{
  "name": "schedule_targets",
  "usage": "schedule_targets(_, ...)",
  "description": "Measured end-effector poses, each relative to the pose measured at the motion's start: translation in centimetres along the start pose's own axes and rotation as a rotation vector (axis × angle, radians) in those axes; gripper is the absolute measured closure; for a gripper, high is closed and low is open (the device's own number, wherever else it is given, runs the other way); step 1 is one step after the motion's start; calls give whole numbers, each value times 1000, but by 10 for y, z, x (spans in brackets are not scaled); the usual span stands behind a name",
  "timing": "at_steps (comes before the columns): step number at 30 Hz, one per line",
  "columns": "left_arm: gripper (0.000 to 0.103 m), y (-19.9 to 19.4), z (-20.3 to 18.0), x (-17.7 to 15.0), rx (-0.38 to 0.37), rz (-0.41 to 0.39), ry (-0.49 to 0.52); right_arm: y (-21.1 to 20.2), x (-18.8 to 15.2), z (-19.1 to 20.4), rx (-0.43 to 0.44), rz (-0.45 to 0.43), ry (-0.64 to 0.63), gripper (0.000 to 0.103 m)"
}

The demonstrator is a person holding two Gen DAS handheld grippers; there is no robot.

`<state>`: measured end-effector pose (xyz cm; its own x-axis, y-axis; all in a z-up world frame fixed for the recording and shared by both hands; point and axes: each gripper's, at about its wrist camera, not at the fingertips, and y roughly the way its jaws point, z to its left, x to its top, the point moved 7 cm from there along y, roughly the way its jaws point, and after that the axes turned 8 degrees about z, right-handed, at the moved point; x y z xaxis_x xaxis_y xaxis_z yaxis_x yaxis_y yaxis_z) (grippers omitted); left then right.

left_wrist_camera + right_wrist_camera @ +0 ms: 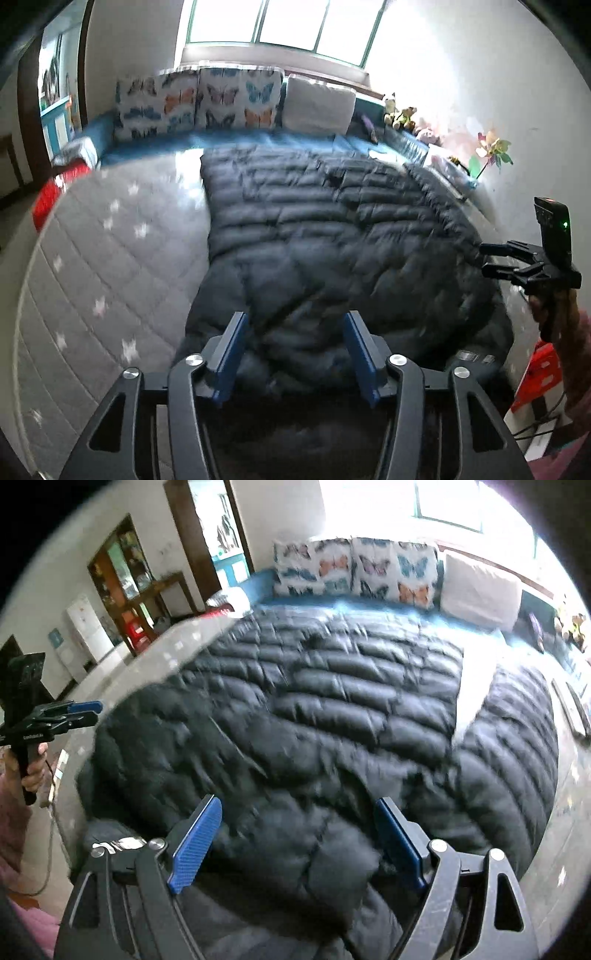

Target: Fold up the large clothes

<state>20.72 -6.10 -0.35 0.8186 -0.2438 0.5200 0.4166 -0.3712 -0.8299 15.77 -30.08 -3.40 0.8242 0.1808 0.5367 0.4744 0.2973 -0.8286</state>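
A large dark quilted down coat [332, 229] lies spread flat on the bed, its body reaching toward the pillows and one sleeve out along the right side [517, 746]. It also fills the right wrist view [314, 709]. My left gripper [295, 325] is open and empty, its blue pads above the coat's near end. My right gripper [295, 812] is open and empty over the near part of the coat. The right gripper shows at the far right of the left wrist view [489, 258]; the left gripper shows at the far left of the right wrist view [94, 712].
The bed has a grey quilted mattress [103, 258] with star marks and a blue sheet at the head. Butterfly cushions [199, 103] and a white pillow [321, 105] line the headboard. Soft toys [400, 116] and a paper flower sit along the right wall. A red object [48, 199] lies at the bed's left edge.
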Motion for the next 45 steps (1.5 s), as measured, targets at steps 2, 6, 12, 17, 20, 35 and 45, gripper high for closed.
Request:
schedule_targets(2,40,1,-16,12,-11,-5,26,3,9,6,31,-15,-6,10)
schedule_targets(6,40,25,-44,29,-33,35,53,48,7,11,57,63,3,10)
schedule_targets(12,40,68,-75,31,-65,121,74,49,-14,3,71,75,3,10)
schedule_targets(17,40,87,-100,27,-65,152,115,-4,-10,-53,37,-31,106,10)
schedule_targets(20,40,98,-112,25,-61,174,130,-21,-18,-119,14,-76,255,10)
schedule_targets(35,39,128,-131,20,-3,216,159,6,-24,-299,217,-163,647,10)
schedule_targets(45,31,134,-131,20,-13,217,164,44,39,-324,358,-181,653,42)
